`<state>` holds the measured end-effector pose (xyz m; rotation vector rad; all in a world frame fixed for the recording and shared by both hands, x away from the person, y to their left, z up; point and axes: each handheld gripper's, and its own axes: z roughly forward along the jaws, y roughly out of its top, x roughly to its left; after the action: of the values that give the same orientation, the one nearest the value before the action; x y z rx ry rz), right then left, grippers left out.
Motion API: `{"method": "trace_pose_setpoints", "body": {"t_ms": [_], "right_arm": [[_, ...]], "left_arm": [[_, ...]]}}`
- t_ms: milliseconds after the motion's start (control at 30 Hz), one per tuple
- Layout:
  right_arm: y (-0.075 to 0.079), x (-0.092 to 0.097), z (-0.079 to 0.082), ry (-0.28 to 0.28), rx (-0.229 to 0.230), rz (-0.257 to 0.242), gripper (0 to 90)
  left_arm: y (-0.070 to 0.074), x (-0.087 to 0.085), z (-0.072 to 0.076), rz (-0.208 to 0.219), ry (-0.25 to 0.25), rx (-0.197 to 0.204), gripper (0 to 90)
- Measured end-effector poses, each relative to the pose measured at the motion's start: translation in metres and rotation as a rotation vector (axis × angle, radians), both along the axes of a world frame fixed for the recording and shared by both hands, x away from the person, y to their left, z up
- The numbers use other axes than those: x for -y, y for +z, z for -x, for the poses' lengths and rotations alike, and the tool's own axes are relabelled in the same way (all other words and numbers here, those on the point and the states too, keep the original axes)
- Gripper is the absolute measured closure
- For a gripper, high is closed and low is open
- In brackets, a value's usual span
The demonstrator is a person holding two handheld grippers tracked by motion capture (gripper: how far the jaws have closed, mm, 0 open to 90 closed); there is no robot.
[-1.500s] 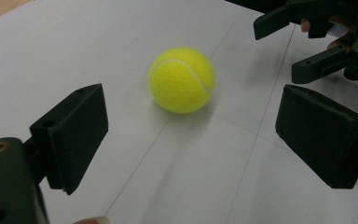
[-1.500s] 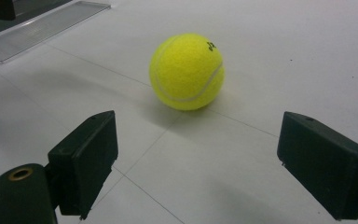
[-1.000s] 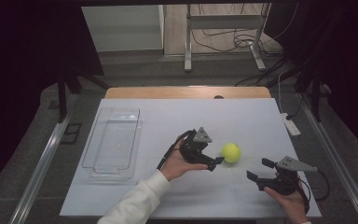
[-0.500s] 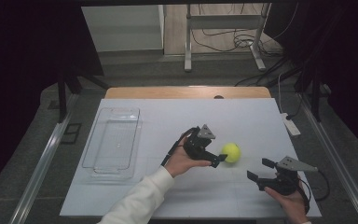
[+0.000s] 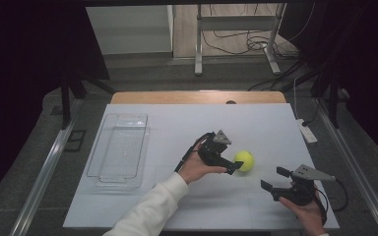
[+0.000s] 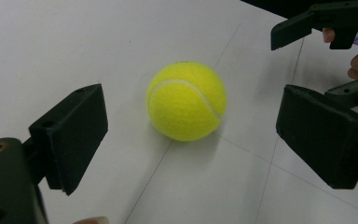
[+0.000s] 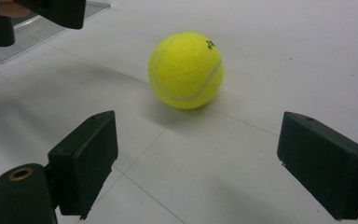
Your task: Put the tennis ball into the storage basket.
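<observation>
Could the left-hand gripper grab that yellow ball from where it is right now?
Probably yes. The left gripper is open, and the tennis ball sits on the table just ahead of its jaws with nothing between them. The right gripper waits off to the side.

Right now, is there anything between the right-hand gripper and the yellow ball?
Nothing: in the right gripper view, bare white table lies between the right gripper and the tennis ball.
</observation>
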<state>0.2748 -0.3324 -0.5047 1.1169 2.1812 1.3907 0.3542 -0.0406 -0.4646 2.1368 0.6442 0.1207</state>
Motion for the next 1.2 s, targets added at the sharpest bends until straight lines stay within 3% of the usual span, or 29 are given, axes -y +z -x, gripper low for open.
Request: {"method": "trace_pose_setpoints", "body": {"t_ms": [1200], "right_arm": [[-0.001, 0.0, 0.0, 0.004, -0.002, 0.003, 12.2]], "left_arm": [[-0.018, 0.029, -0.019, -0.036, -0.03, -0.039, 8.9]]}}
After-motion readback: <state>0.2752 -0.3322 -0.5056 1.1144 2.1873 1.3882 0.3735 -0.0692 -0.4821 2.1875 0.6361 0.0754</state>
